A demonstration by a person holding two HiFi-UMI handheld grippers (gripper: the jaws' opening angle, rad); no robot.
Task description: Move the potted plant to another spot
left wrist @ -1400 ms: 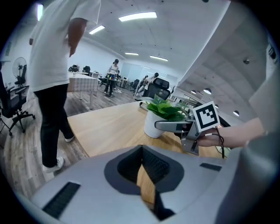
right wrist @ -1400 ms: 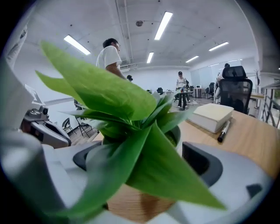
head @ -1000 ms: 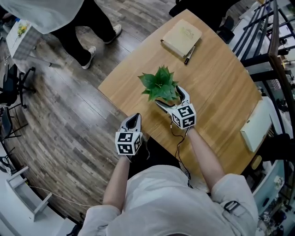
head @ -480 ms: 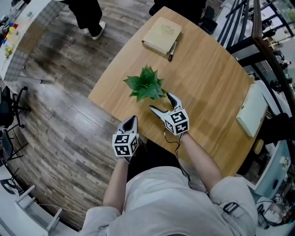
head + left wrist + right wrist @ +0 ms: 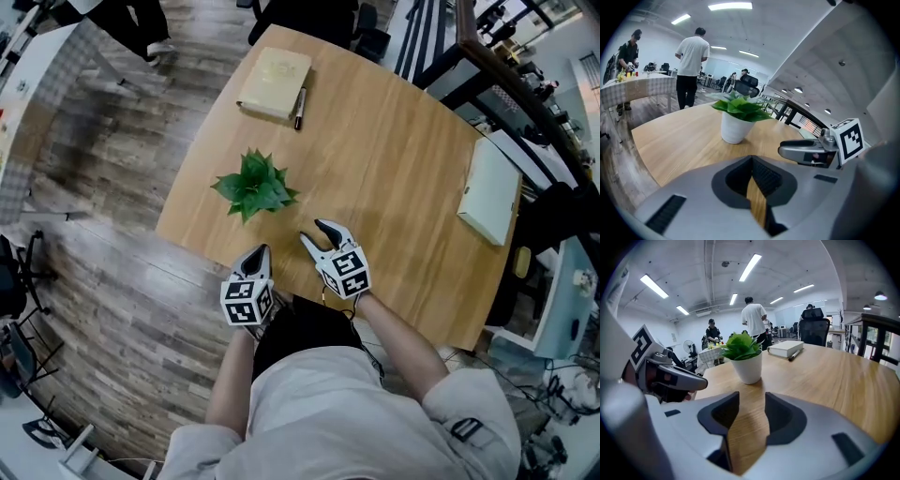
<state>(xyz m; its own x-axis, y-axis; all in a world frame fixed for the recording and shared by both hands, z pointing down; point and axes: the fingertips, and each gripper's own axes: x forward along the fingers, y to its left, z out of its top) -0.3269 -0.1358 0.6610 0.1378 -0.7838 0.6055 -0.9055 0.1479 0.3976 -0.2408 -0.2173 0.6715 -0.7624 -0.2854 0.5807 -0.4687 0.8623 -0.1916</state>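
Observation:
The potted plant [image 5: 253, 185], green leaves in a white pot [image 5: 747, 366], stands upright on the round wooden table [image 5: 403, 141] near its left edge, touched by nothing. My right gripper [image 5: 316, 232] hovers short of it on the near side; its jaws have just been closing and stand narrowly open with only table wood between them [image 5: 752, 401]. My left gripper [image 5: 261, 251] sits by the table's near edge, shut and empty [image 5: 752, 161]. From the left gripper view the pot [image 5: 733, 126] stands ahead, with the right gripper [image 5: 811, 151] off to the right.
A tan book [image 5: 275, 70] with a pen [image 5: 299, 94] lies at the table's far side. A white box [image 5: 489, 192] rests at the right edge. A black railing [image 5: 487, 66] runs behind the table. People [image 5: 753, 317] stand beyond, near another table.
My right gripper has let go of the pot and drawn back toward me, its jaws narrowing. The plant stays standing on the table. The left gripper has shifted a little.

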